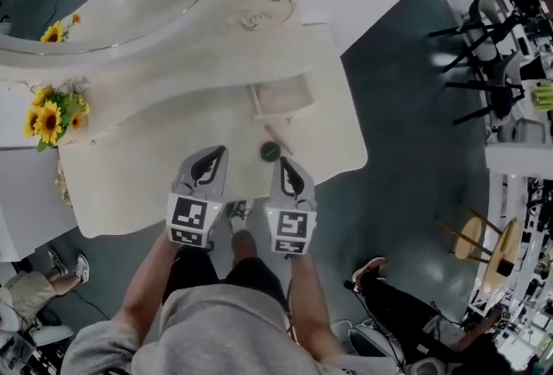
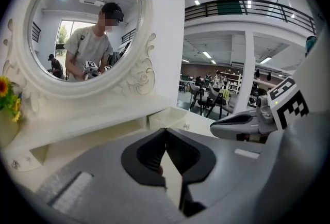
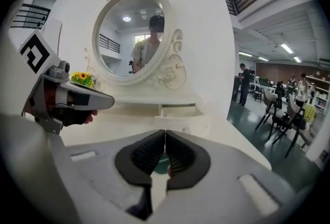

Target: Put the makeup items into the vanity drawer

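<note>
A small, round, dark green makeup item [image 1: 270, 151] lies on the cream vanity top [image 1: 155, 183], just in front of the open drawer [image 1: 281, 98]; left gripper [image 1: 218, 152] and right gripper [image 1: 283, 162] hover near, both clenched on nothing

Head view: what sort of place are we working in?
Probably a big open hall or demo space, not a bedroom: the white vanity stands on a bare grey floor, with rows of chairs nearby and a railed upper gallery overhead.
</note>
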